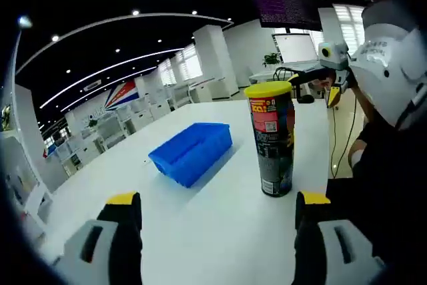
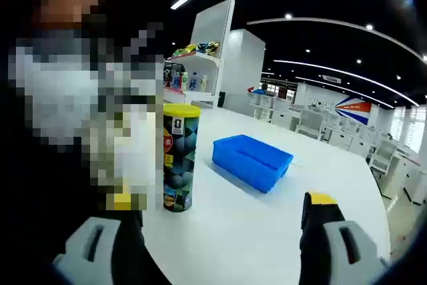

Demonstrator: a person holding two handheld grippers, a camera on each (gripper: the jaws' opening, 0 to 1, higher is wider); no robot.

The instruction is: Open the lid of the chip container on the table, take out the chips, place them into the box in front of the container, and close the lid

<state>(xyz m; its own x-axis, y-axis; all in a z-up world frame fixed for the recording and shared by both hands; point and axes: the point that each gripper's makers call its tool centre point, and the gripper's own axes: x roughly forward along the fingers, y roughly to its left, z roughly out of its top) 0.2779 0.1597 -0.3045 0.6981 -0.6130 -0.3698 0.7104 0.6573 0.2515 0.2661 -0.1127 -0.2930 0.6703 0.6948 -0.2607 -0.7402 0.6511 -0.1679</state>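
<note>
A tall chip container [image 1: 273, 138] with a yellow lid stands upright on the white table [image 1: 220, 225]; the lid is on. Beside it lies an empty blue box [image 1: 192, 151]. My left gripper [image 1: 217, 201] is open, its yellow-tipped jaws wide apart, short of both things. In the right gripper view the container [image 2: 179, 157] stands at the left and the blue box [image 2: 252, 161] to its right. My right gripper [image 2: 220, 201] is open too, with nothing between its jaws. The other gripper [image 1: 331, 58] shows behind the container, held up by the person.
A person [image 1: 390, 125] in dark clothes stands at the table's far edge, close to the container. Rows of white desks and chairs [image 1: 133, 118] fill the room behind. Shelves with goods [image 2: 193, 71] stand beyond the table.
</note>
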